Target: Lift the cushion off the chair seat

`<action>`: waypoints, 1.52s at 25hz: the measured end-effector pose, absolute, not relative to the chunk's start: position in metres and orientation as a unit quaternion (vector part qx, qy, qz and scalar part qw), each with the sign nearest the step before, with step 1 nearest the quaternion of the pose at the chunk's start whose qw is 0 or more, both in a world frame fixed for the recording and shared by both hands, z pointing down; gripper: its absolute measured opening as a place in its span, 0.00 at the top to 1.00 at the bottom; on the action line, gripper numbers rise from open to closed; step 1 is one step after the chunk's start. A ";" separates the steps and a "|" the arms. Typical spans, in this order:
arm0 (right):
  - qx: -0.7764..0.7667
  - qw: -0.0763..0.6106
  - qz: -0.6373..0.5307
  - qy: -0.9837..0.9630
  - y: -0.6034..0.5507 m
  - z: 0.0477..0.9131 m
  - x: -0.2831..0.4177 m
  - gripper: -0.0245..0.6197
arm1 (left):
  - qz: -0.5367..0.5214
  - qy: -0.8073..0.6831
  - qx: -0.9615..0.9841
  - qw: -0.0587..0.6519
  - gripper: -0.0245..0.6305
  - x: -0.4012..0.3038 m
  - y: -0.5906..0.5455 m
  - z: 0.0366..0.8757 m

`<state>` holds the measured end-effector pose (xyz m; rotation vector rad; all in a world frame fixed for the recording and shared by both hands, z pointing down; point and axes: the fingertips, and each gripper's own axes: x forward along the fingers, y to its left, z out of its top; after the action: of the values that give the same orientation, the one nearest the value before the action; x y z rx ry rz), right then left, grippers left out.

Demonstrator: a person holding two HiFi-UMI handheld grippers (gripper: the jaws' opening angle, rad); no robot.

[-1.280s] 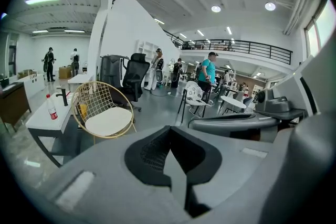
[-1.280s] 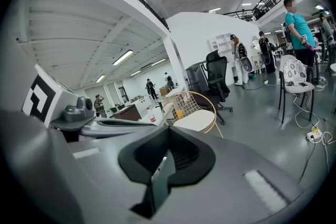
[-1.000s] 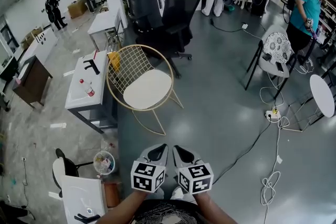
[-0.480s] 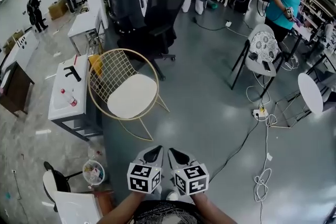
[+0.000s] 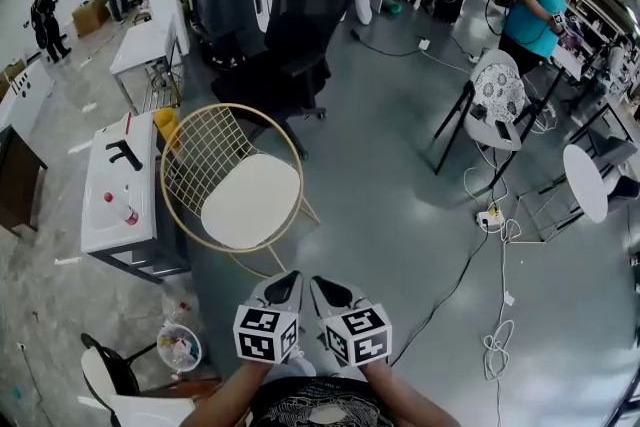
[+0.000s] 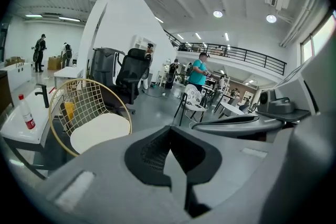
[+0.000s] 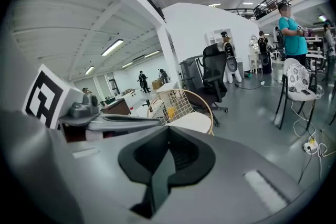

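L tongs (image 5: 284, 281) are sitting fully closed, jaws pressing together w/ nothing btw them. R tongs (image 5: 326, 285) are showing the same: jaws together, gripping nothing. Both are hanging just beside each other low in the head view. They are pointing toward the chair (image 5: 205, 147) but are well apart from it, touching nothing.

Cushion (image 5: 250, 200), white & roundish, is lying flat on the seat of the gold wire chair, inside its hoop frame.

Head view alone is showing the grey floor (image 5: 400, 215) w/ cables (image 5: 500, 315) trailing at right. It is also showing the full white tabletop (image 5: 100, 225) left of the chair, carrying a bottle (image 5: 122, 208) & a black fitting (image 5: 125, 153), and a small bin (image 5: 180, 347) at lower left.

L gripper view is adding ceiling lights & a railed balcony in the bkgd. It is showing the bottle standing upright w/ a red cap, and the R tongs along its right edge.

R gripper view is looking at the chair from further right, so the tongs' own body is covering part of the cushion. The L tongs are filling its left edge.

All 3 views are showing a yellow item (image 5: 165, 125) behind the chair's wire back. Beyond it an office chair (image 5: 300, 25) is standing, and a person in a teal shirt (image 5: 530, 5) is farther off.
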<state>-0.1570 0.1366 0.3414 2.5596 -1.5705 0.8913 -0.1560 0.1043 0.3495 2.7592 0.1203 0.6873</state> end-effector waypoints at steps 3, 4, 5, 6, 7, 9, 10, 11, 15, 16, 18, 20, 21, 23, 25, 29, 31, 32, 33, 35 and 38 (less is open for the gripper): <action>0.818 0.008 0.291 -0.496 0.117 0.345 -0.151 0.96 | 0.244 0.046 0.956 0.154 0.98 -0.148 0.084 0.354; 0.819 0.008 0.294 -0.494 0.111 0.346 -0.149 0.96 | 0.245 0.048 0.956 0.155 0.97 -0.146 0.078 0.355; 0.820 0.009 0.295 -0.491 0.106 0.347 -0.147 0.96 | 0.245 0.050 0.955 0.157 0.98 -0.144 0.072 0.356; 0.821 0.011 0.296 -0.488 0.102 0.348 -0.146 0.96 | 0.246 0.053 0.955 0.158 0.97 -0.142 0.067 0.357; 0.823 0.012 0.297 -0.485 0.099 0.349 -0.144 0.96 | 0.245 0.056 0.955 0.158 0.98 -0.139 0.063 0.358; 0.826 0.015 0.297 -0.478 0.096 0.349 -0.140 0.96 | 0.244 0.061 0.955 0.157 0.98 -0.134 0.057 0.359; 0.828 0.016 0.298 -0.474 0.095 0.349 -0.138 0.96 | 0.244 0.064 0.955 0.157 0.97 -0.131 0.055 0.359; 0.829 0.017 0.299 -0.472 0.094 0.350 -0.136 0.96 | 0.243 0.065 0.955 0.158 0.98 -0.129 0.053 0.359; 0.832 0.018 0.302 -0.465 0.091 0.351 -0.128 0.96 | 0.246 0.069 0.952 0.166 0.97 -0.124 0.049 0.362; 0.833 0.017 0.301 -0.464 0.091 0.349 -0.126 0.96 | 0.247 0.070 0.952 0.167 0.98 -0.123 0.050 0.362; 0.835 0.018 0.296 -0.464 0.092 0.345 -0.123 0.96 | 0.248 0.070 0.952 0.166 0.97 -0.123 0.053 0.360; 0.834 0.018 0.292 -0.467 0.093 0.344 -0.118 0.96 | 0.249 0.065 0.952 0.163 0.98 -0.120 0.053 0.360; 0.833 0.016 0.292 -0.469 0.091 0.346 -0.112 0.96 | 0.250 0.062 0.952 0.162 0.98 -0.116 0.051 0.362; 0.832 0.010 0.292 -0.471 0.086 0.352 -0.096 0.96 | 0.252 0.058 0.953 0.160 0.98 -0.103 0.046 0.368; 0.830 0.005 0.291 -0.476 0.084 0.356 -0.078 0.96 | 0.252 0.052 0.954 0.156 0.98 -0.087 0.044 0.372; 0.813 0.005 0.290 -0.505 0.086 0.365 -0.042 0.96 | 0.256 0.016 0.954 0.157 0.98 -0.052 0.043 0.382; 0.802 0.007 0.295 -0.519 0.095 0.371 -0.020 0.96 | 0.259 -0.006 0.952 0.164 0.98 -0.031 0.049 0.388; 0.797 0.007 0.297 -0.525 0.101 0.374 -0.007 0.96 | 0.261 -0.016 0.951 0.167 0.97 -0.020 0.052 0.391; 0.791 0.007 0.300 -0.533 0.106 0.377 0.008 0.96 | 0.262 -0.026 0.950 0.171 0.98 -0.008 0.056 0.393; 0.779 0.007 0.302 -0.550 0.112 0.381 0.037 0.96 | 0.263 -0.047 0.947 0.176 0.98 0.017 0.062 0.396; 0.761 0.007 0.304 -0.573 0.113 0.381 0.064 0.96 | 0.266 -0.073 0.944 0.179 0.97 0.038 0.066 0.394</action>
<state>0.0641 0.1132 0.3808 2.3810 -1.7904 0.9508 0.0377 0.0660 0.3937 2.6695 -0.2070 0.7516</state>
